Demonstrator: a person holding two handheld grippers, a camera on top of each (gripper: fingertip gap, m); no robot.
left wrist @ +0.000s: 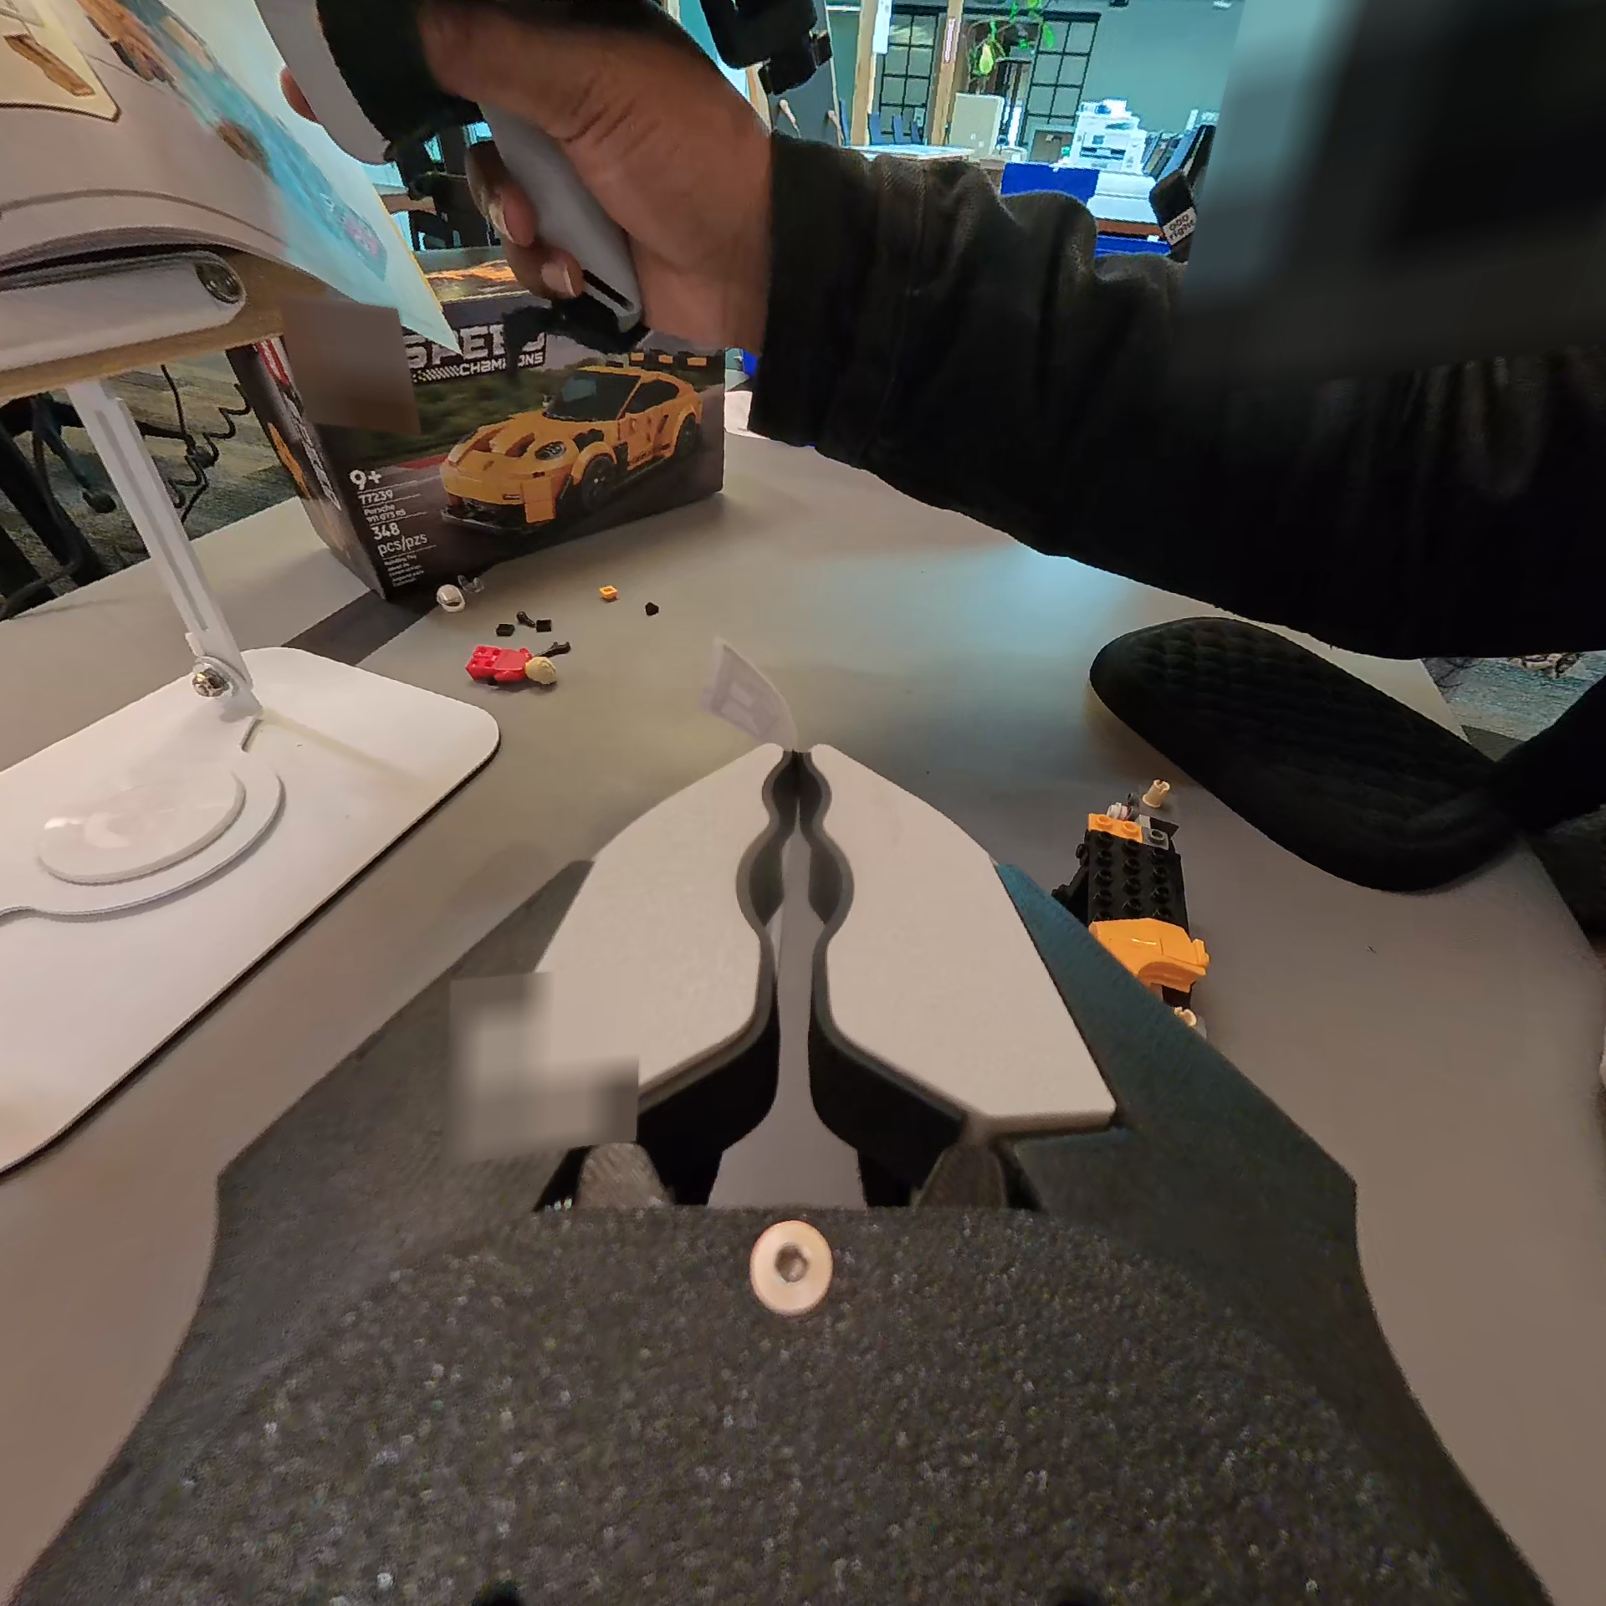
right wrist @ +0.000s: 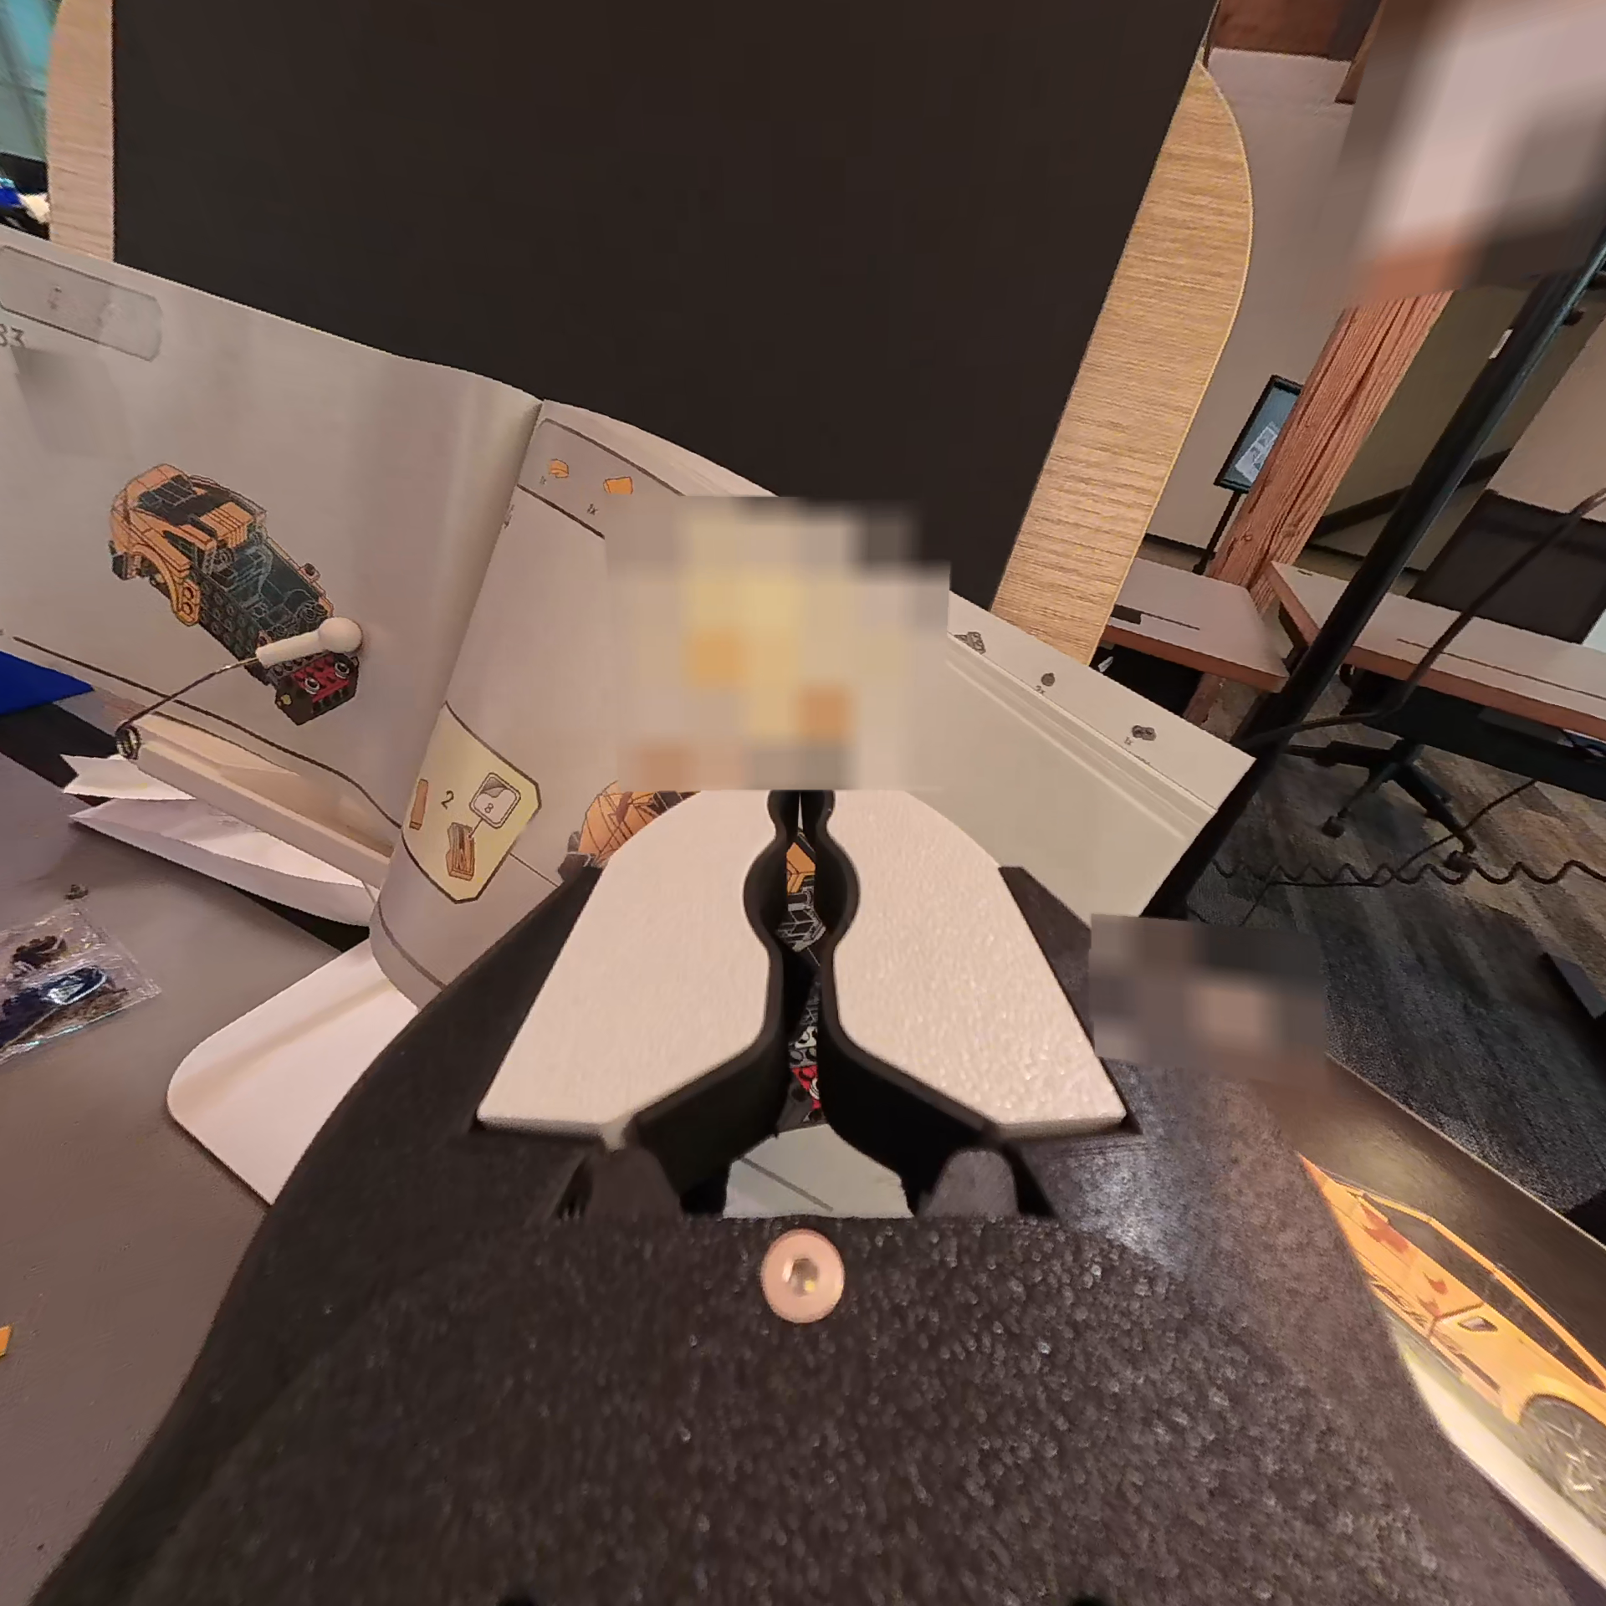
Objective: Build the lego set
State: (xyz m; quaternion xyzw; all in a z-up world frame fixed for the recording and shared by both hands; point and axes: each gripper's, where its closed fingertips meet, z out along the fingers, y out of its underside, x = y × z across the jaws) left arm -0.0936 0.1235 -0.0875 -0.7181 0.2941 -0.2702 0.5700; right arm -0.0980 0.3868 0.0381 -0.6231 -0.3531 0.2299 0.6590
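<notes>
Your left gripper (left wrist: 795, 758) is pinched closed on a small white slip (left wrist: 747, 695), perhaps a sticker; it stands up from the fingertips, its long axis leaning up and to the left, above the grey table (left wrist: 912, 608). Ahead and left lie a red minifigure (left wrist: 511, 665) and loose small black pieces (left wrist: 530, 622), with the set's box (left wrist: 521, 452) beyond. Just right of the fingers sits a black-and-orange brick assembly (left wrist: 1134, 904). Your right gripper (right wrist: 798, 804) has its fingers together at an open instruction booklet (right wrist: 261, 539) on a white stand (right wrist: 252, 1095); whether they pinch the curled page (right wrist: 469, 695), you cannot tell.
</notes>
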